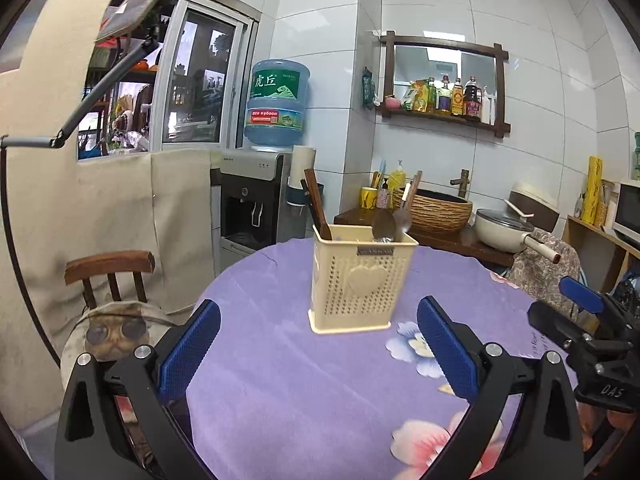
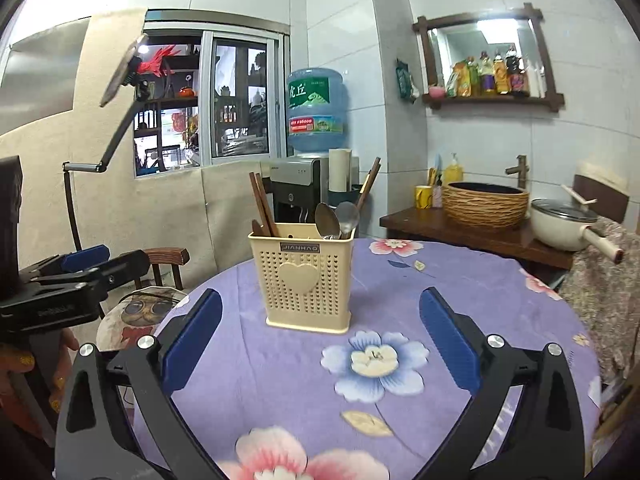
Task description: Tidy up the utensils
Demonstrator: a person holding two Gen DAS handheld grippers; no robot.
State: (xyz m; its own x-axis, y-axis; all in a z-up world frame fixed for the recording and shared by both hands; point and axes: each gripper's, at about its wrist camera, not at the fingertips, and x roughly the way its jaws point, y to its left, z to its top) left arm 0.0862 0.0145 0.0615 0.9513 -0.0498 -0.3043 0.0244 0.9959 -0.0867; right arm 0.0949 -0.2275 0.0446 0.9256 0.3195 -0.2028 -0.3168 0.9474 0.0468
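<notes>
Left gripper (image 1: pixel 318 350) is spread wide, empty. Ahead of both stands the holder (image 1: pixel 360 280), chopsticks (image 1: pixel 316 204) left, spoons (image 1: pixel 390 224) right. Right gripper (image 2: pixel 320 346) is likewise agape, empty. No loose utensils show on the table (image 1: pixel 280 380); sorting looks finished.

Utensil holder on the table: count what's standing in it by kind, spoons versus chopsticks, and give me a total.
Metal spoons: 2
Wooden chopsticks: 4, as far as I can tell, in two pairs
Total: 6
</notes>
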